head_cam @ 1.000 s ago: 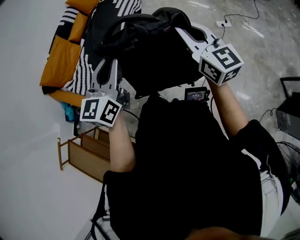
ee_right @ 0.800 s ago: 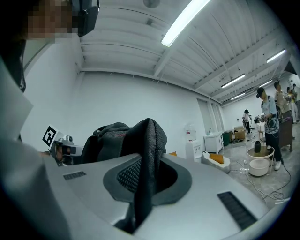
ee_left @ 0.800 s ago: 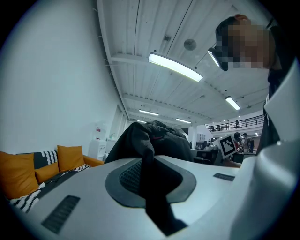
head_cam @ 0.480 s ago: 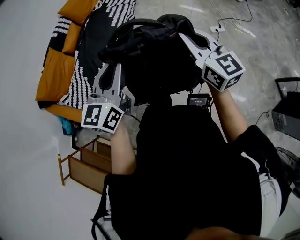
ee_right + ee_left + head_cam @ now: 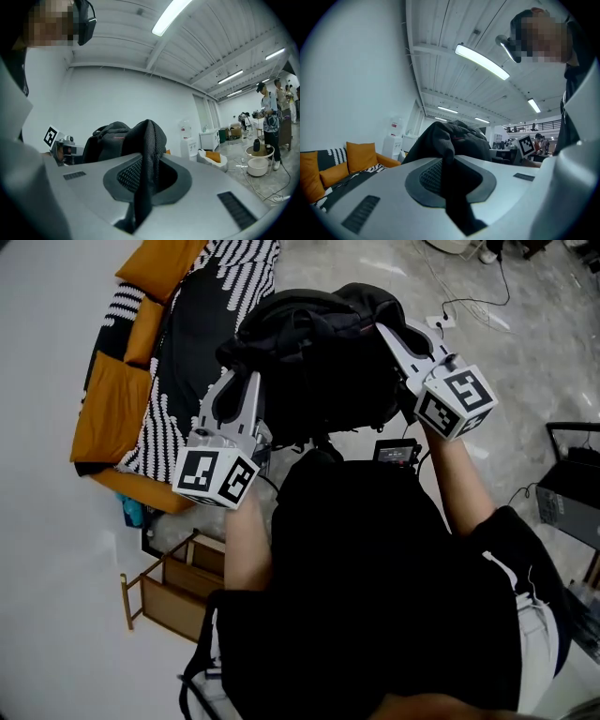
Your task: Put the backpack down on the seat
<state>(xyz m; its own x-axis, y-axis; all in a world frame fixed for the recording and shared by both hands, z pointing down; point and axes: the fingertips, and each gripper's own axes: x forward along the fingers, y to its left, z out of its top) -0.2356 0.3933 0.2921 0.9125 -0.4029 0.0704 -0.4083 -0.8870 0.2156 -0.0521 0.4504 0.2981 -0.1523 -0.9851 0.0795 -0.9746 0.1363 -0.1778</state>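
Head view: one black fabric backpack (image 5: 319, 362) hangs between two grey grippers, the left gripper (image 5: 242, 381) and the right gripper (image 5: 392, 334). It is raised beside the black-and-white striped sofa seat (image 5: 155, 399) and seems not to rest on it. Three orange cushions (image 5: 108, 409) border the seat.

Left gripper view: the jaws are pinched nearly together on one black strap (image 5: 457, 197).

Right gripper view: the jaws are clamped narrowly on one black mesh strap (image 5: 145, 164).

Backpack (image 5: 314, 357) just R of sofa (image 5: 112, 395)
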